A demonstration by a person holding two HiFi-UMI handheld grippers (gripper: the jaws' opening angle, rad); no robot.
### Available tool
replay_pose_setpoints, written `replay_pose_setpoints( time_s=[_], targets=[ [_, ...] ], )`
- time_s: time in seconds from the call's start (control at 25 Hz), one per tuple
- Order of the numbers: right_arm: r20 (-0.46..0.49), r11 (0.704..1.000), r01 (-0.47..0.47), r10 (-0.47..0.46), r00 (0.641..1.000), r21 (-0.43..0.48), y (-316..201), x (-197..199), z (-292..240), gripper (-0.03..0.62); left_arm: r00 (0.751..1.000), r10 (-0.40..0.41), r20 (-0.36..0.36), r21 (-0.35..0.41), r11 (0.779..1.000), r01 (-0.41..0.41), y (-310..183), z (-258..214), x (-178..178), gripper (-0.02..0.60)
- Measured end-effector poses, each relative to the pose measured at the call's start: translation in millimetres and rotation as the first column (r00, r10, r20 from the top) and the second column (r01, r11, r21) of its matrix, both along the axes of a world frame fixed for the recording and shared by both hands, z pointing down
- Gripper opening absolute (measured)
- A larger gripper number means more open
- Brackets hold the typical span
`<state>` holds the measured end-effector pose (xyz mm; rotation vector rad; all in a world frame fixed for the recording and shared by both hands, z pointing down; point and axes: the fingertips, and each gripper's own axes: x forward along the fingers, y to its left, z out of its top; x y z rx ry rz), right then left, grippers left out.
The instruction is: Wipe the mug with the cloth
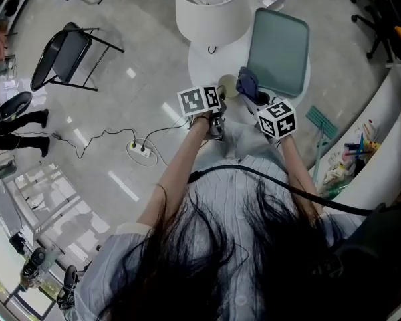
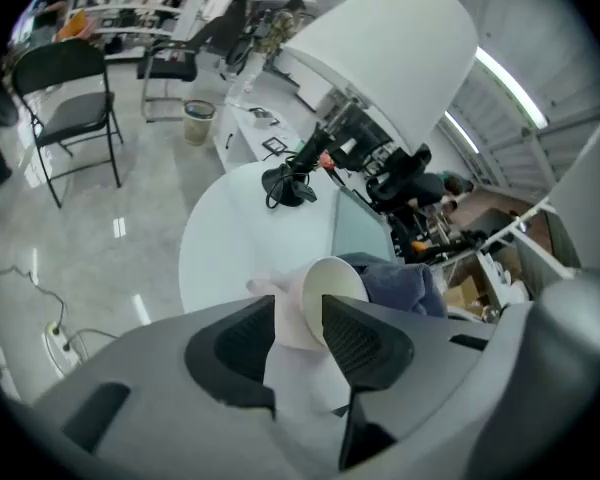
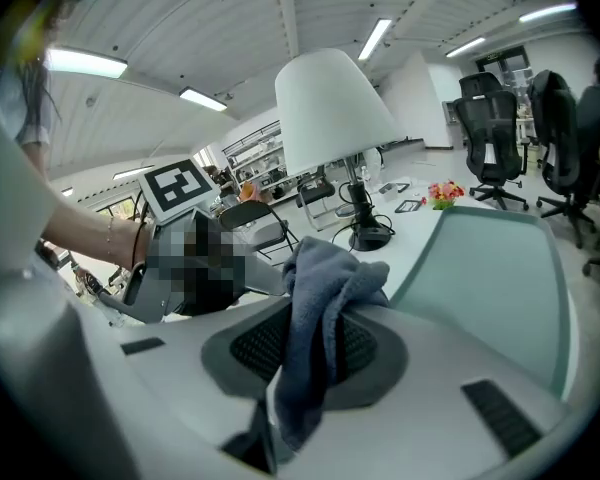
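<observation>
– Blue-grey cloth (image 3: 318, 298): where is it?
– It is pinched in the right gripper (image 3: 310, 346). Both jaws are closed on the fabric. One bunch stands up above the pads and a tail hangs down between them.
– And the mug (image 2: 320, 306)?
– It is pale and clamped between the jaws of the left gripper (image 2: 300, 320). It is tipped on its side, with the open rim turned up and to the right, toward the cloth.
– Is the cloth in contact with the mug?
– The cloth sits just beside the rim in the left gripper view. I cannot tell whether it touches.
– Position over the bench?
– Both tools are held together above the near edge of the round white table (image 1: 199, 67), with their marker cubes side by side.
– What else is on the table?
– A lamp (image 1: 210, 9) with a white shade stands on its far side. A teal tray (image 1: 279, 51) lies just to the right of the lamp.
– And on the floor?
– A black folding chair (image 1: 65, 57) stands well to the left. A power strip (image 1: 140, 150) with its cables lies near the person's left arm.
</observation>
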<state>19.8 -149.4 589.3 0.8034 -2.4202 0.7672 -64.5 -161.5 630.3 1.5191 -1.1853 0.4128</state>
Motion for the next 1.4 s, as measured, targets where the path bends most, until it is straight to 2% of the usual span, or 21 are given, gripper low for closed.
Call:
replay_pose_setpoints(
  time_s=[0.12, 0.2, 0.24, 0.28, 0.32, 0.36, 0.44, 0.52, 0.6, 0.64, 0.72, 0.84, 0.92, 1.04, 1.12, 1.16, 1.24, 1.32, 1.4],
  targets=[
    [-0.002, 1.0, -0.009, 0.009, 1.0, 0.001, 5, 3, -1, 0.086, 0.991, 0.1, 0.088, 0.069, 0.992, -0.107, -2, -13, -8, 0.138],
    [-0.001, 1.0, -0.016, 0.016, 1.0, -0.002, 7, 5, -1, 0.086, 0.977, 0.164, 0.138, 0.127, 0.975, -0.182, -11, -26, -12, 0.138],
    [0.001, 1.0, -0.019, 0.019, 1.0, -0.006, 8, 6, -2, 0.086, 0.962, 0.22, 0.164, 0.156, 0.957, -0.246, -17, -33, -11, 0.138],
    [0.003, 1.0, -0.023, 0.023, 1.0, -0.01, 9, 7, -2, 0.086, 0.935, 0.296, 0.195, 0.184, 0.925, -0.331, -22, -38, -7, 0.138],
    [0.005, 1.0, -0.026, 0.026, 1.0, -0.014, 10, 8, -2, 0.086, 0.893, 0.386, 0.232, 0.208, 0.877, -0.434, -27, -43, 0, 0.138],
    [0.007, 0.999, -0.029, 0.029, 1.0, -0.018, 12, 8, -1, 0.086, 0.833, 0.477, 0.28, 0.221, 0.812, -0.54, -30, -45, 7, 0.138],
    [0.013, 0.999, -0.036, 0.037, 0.999, -0.028, 15, 9, 0, 0.086, 0.68, 0.615, 0.398, 0.209, 0.661, -0.72, -35, -44, 18, 0.137],
    [0.018, 0.998, -0.042, 0.043, 0.999, -0.038, 17, 10, 2, 0.086, 0.519, 0.691, 0.503, 0.16, 0.516, -0.842, -42, -36, 24, 0.137],
    [0.019, 0.998, -0.041, 0.042, 0.999, -0.046, 20, 9, 3, 0.086, 0.383, 0.745, 0.546, 0.103, 0.394, -0.913, -45, -29, 31, 0.137],
    [0.019, 0.998, -0.039, 0.04, 0.999, -0.048, 21, 9, 3, 0.086, 0.331, 0.769, 0.547, 0.08, 0.346, -0.935, -44, -26, 35, 0.137],
    [0.023, 0.998, -0.036, 0.038, 0.999, -0.053, 23, 7, 3, 0.086, 0.25, 0.81, 0.531, 0.038, 0.272, -0.962, -40, -20, 41, 0.137],
    [0.029, 0.998, -0.033, 0.035, 0.999, -0.06, 25, 6, 3, 0.086, 0.14, 0.846, 0.514, -0.031, 0.181, -0.983, -36, -6, 45, 0.137],
    [0.029, 0.997, -0.033, 0.035, 0.999, -0.064, 25, 6, 4, 0.086, 0.077, 0.854, 0.515, -0.072, 0.133, -0.989, -35, 1, 47, 0.135],
    [0.028, 0.997, -0.036, 0.038, 0.999, -0.072, 27, 7, 5, 0.086, 0.014, 0.857, 0.516, -0.113, 0.084, -0.99, -33, 8, 51, 0.135],
    [0.031, 0.996, -0.039, 0.041, 0.999, -0.077, 27, 9, 6, 0.086, 0.003, 0.859, 0.512, -0.129, 0.08, -0.988, -34, 12, 53, 0.133],
    [0.034, 0.996, -0.04, 0.042, 0.999, -0.079, 26, 9, 6, 0.086, 0.009, 0.862, 0.507, -0.132, 0.088, -0.987, -34, 14, 54, 0.133],
    [0.038, 0.996, -0.037, 0.041, 0.998, -0.083, 26, 8, 6, 0.086, 0.047, 0.872, 0.488, -0.129, 0.125, -0.984, -34, 16, 54, 0.12],
    [0.039, 0.996, -0.029, 0.033, 0.999, -0.087, 27, 8, 8, 0.086, 0.112, 0.873, 0.474, -0.112, 0.186, -0.976, -34, 18, 54, 0.064],
    [0.039, 0.996, -0.021, 0.024, 0.999, -0.089, 27, 7, 9, 0.086, 0.184, 0.87, 0.458, -0.092, 0.252, -0.963, -35, 18, 53, 0.054]
  ],
)
